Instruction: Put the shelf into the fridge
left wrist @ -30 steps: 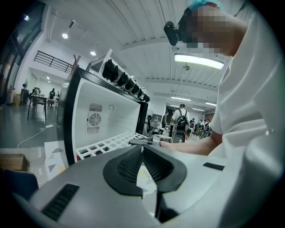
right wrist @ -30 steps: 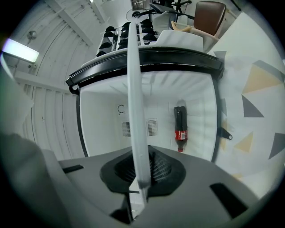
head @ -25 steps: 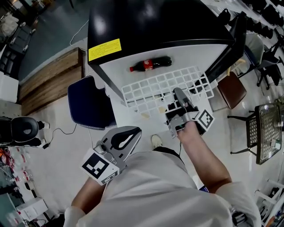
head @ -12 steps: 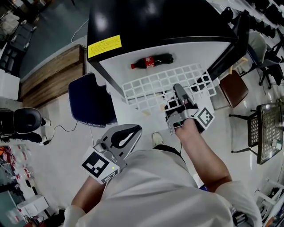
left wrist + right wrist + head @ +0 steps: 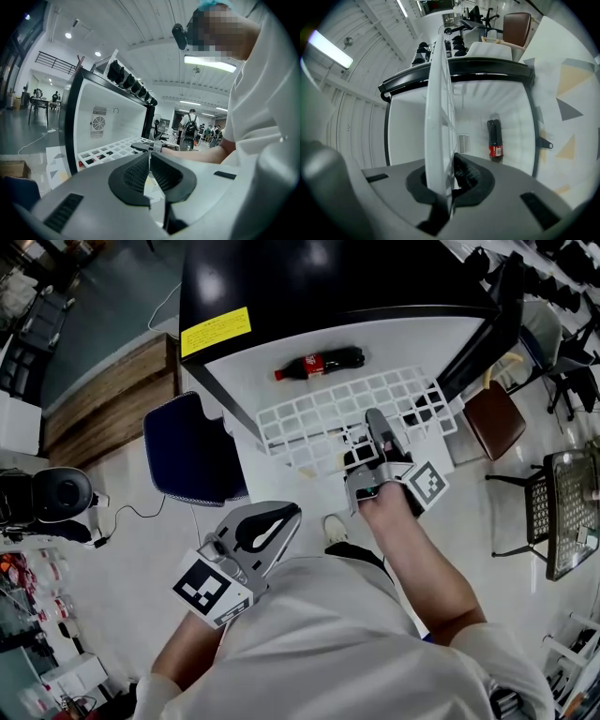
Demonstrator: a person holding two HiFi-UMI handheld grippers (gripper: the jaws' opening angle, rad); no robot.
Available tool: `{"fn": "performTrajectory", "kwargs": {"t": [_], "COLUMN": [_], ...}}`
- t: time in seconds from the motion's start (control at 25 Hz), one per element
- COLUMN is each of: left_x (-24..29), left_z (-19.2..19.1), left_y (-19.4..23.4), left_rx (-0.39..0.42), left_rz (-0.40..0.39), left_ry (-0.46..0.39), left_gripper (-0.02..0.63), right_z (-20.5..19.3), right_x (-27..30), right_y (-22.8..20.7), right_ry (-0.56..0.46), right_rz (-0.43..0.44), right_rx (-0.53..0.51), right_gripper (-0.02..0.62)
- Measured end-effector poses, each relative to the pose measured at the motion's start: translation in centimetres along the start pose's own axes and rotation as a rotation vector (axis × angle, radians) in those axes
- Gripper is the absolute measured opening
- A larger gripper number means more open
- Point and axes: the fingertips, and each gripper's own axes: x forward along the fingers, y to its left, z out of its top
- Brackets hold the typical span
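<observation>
Pale speckled floor fills the lower left of the head view, and a black fridge with its door swung open takes the top. A cola bottle lies in the fridge's white interior.

Our right gripper is pinching the near edge of the white grid shelf at centre frame. In the right gripper view the shelf runs edge-on out of the clamped jaws towards the cabinet, left of the bottle. Our left gripper hangs low by the torso, jaws pressed together on nothing.

Compared with a second ago, the shelf lies much as it did relative to the bottle, and only the pinch has tightened. We judge the hold is now settled and the shelf is still at the fridge's mouth, not seated. Sliding it level into the cabinet remains.
</observation>
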Motion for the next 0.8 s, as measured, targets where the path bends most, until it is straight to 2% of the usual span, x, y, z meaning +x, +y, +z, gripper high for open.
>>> {"fn": "performTrajectory", "kwargs": {"t": [0.24,0.8], "left_x": [-0.4,-1.0], "left_z": [-0.1,0.0], "left_y": [-0.3,0.9], "left_rx": [0.009,0.000], "left_rz": [0.007,0.033], "left_ry": [0.001,-0.013], "left_gripper": [0.029,0.029], "right_z": [0.0,0.0], "right_x": [0.7,2.1], "right_y": [-0.1,-0.4], "right_ry": [-0.049,-0.033], "right_rz": [-0.012,-0.019], "right_rx": [-0.007,-0.017], "right_gripper": [0.023,0.023]}}
